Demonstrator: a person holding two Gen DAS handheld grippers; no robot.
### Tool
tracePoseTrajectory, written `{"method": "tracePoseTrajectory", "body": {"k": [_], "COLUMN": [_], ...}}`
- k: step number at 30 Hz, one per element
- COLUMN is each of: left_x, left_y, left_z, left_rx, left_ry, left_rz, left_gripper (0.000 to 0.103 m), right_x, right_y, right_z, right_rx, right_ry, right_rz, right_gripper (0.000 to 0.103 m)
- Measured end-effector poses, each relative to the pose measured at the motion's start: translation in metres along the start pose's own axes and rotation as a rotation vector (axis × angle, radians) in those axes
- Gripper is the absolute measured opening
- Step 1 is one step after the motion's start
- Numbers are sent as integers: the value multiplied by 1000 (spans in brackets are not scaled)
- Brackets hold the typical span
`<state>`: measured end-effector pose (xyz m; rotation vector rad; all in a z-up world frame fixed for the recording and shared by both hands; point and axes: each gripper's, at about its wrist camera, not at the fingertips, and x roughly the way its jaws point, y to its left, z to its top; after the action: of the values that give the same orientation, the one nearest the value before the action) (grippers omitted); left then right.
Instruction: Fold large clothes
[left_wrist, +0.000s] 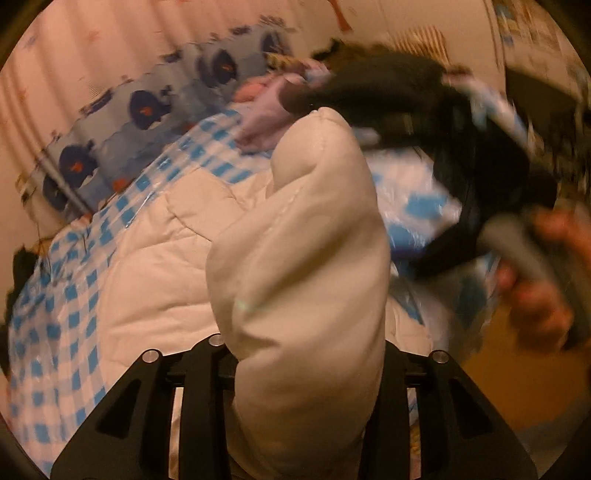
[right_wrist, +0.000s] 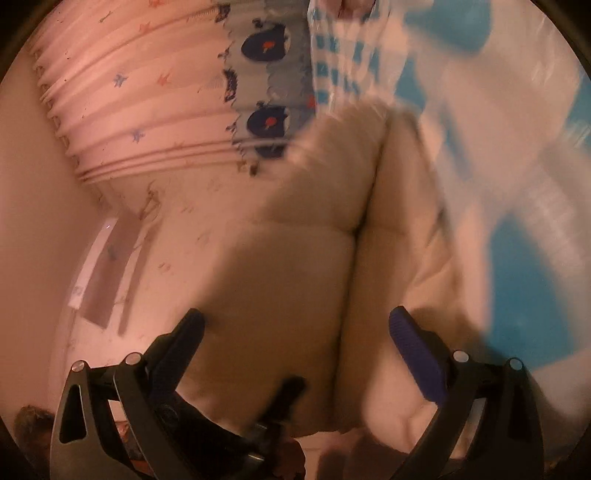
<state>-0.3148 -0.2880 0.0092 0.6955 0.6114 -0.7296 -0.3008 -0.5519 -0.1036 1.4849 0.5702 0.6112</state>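
A cream quilted jacket (left_wrist: 295, 258) lies on a blue-and-white checked cover (left_wrist: 66, 295), one padded fold of it raised and clamped in the left gripper (left_wrist: 299, 387). In the right wrist view the jacket (right_wrist: 295, 277) fills the near middle, the right gripper (right_wrist: 295, 332) spread wide around its bulk. A star-patterned curtain (right_wrist: 147, 92) hangs far left, blurred.

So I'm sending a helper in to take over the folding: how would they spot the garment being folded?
Look at the surface covered with the blue-and-white checked sheet, beside the curtain with dark whale shapes. The thing lying across that sheet is the cream quilted puffy jacket, one thick fold of it raised in the left gripper. It is the only plain, unpatterned, padded piece there.
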Motion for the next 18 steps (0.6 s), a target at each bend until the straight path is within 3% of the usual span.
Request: {"method": "tracePoseTrajectory", "body": {"k": [3,5,8,10,12,18], "left_x": [21,26,26,23,21,0], "left_y": [-30,-45,-55,-57,-56,-52], "left_z": [0,-3,-7,-8,-9,-8], "left_rx": [94,142,179,192,200,192], "left_ry": [41,50,49,48,48,35], "left_rz": [25,27,38,35,37,15], "left_gripper": [48,63,72,74,75,75], "right_x": [-31,-35,-5,34,64,132], "right_y": [20,48,91,111,117,75], "right_z": [13,20,27,29,29,30], "right_rx": [-67,-164,-302,-397,-451,-472], "right_ry": [-111,-116,15,147,235,445], "right_rz": [-51,-76,-161,-308,-388,-618], "right_gripper": [96,96,96,96,96,96]}}
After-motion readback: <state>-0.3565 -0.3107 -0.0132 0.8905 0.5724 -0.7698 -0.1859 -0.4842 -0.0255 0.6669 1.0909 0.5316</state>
